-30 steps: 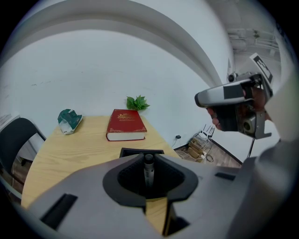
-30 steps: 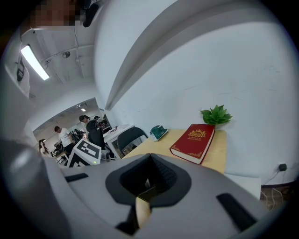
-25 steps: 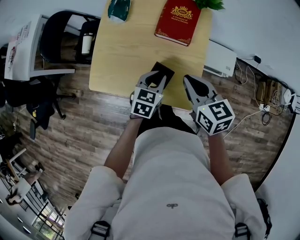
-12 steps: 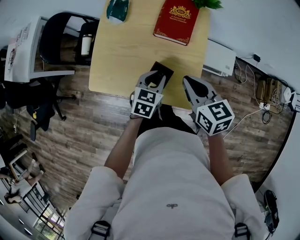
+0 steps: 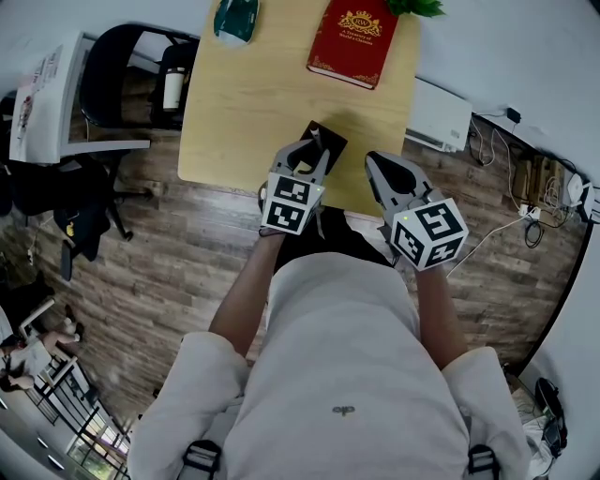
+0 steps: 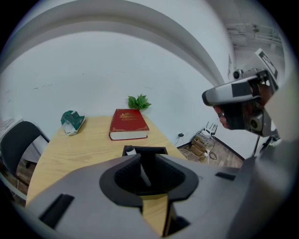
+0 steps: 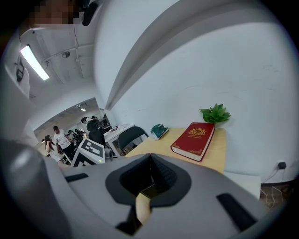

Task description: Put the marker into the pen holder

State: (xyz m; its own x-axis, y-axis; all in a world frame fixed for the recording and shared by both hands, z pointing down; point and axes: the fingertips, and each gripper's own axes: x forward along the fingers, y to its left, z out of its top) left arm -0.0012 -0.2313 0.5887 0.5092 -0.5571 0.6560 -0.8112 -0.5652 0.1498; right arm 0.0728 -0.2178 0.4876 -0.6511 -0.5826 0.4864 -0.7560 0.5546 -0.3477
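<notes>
On the near edge of the wooden table (image 5: 244,112) stands a black square pen holder (image 5: 330,141) (image 6: 145,149). My left gripper (image 5: 312,153) (image 6: 148,157) hangs right over it, shut on a thin white marker (image 6: 144,175). The marker slants forward from between the jaws, and its far end lies at the holder's mouth. In the head view the marker is almost wholly hidden by the jaws. My right gripper (image 5: 374,161) (image 7: 150,156) is shut with nothing in it, a little to the right of the holder, over the table's near right corner.
A red book (image 5: 354,42) (image 6: 127,124) lies at the table's far right, with a green plant (image 5: 417,7) behind it. A green-and-white packet (image 5: 234,17) lies at the far left. A black chair (image 5: 122,75) stands left of the table; a white unit (image 5: 441,117) stands to its right.
The left gripper has edged slightly forward over the holder. The right gripper has stayed where it was.
</notes>
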